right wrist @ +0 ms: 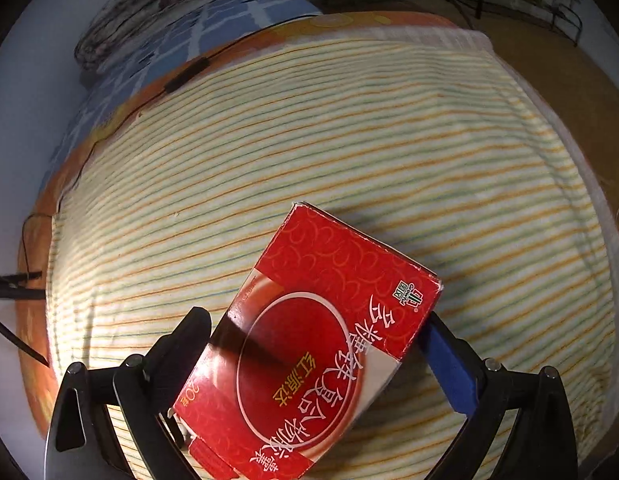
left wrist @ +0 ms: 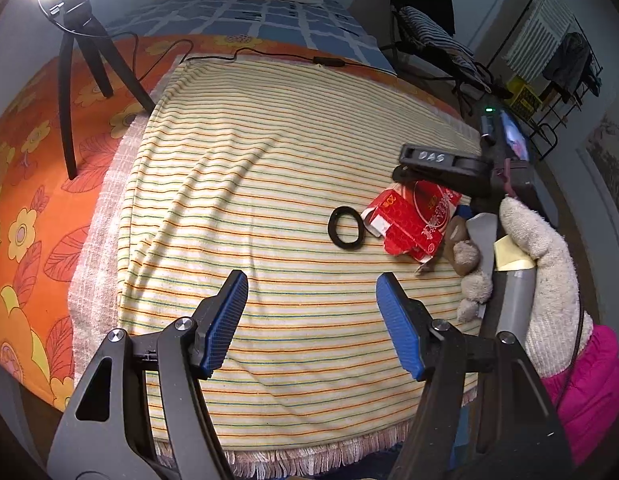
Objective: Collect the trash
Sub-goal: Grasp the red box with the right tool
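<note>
A cream towel with thin orange and green stripes (left wrist: 249, 184) is covering an orange flowered bed sheet (left wrist: 25, 184). The left gripper (left wrist: 311, 320) is hovering with jaws apart, empty. The right gripper (right wrist: 317, 364) is clamping the red printed cardboard box (right wrist: 321, 344) just above the towel, beside a black rubber ring (left wrist: 346, 227). A black tripod (left wrist: 81, 60) is standing at the far left.

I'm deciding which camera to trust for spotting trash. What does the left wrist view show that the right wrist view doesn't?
Only the left wrist view shows the black ring lying beside the box, the gloved hand, the tripod and the open left gripper. Only the right wrist view shows the box's printed face up close, sitting between the right gripper's fingers. Both show the red box and the striped cloth.
</note>
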Tool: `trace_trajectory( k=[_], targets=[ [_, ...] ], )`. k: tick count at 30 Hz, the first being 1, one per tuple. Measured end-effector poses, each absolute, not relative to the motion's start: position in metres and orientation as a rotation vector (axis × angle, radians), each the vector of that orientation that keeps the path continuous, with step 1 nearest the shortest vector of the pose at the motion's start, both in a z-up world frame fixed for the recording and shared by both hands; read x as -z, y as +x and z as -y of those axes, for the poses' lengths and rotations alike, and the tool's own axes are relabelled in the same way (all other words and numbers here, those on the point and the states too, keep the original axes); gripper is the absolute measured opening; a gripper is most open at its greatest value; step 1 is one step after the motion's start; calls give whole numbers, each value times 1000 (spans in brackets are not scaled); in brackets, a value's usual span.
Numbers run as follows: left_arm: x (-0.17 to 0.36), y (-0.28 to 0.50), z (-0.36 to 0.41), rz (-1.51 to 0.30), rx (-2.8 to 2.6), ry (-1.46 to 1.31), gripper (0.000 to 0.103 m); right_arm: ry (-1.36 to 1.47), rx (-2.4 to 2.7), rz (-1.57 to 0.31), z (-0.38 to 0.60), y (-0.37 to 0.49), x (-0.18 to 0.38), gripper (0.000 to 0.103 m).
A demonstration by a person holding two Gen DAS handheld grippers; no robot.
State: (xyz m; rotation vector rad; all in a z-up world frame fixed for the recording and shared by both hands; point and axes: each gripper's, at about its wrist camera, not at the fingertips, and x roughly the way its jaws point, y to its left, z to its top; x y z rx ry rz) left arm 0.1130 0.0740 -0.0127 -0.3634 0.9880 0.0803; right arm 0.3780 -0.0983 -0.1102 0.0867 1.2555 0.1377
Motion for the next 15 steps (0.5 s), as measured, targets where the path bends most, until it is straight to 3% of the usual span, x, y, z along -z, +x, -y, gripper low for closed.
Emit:
trace_trajectory(
  k=[15],
  targets=[
    [23, 128, -70, -1015, -82, -355, 68, -163, -361, -1244, 120, 352, 106, 103]
  ],
)
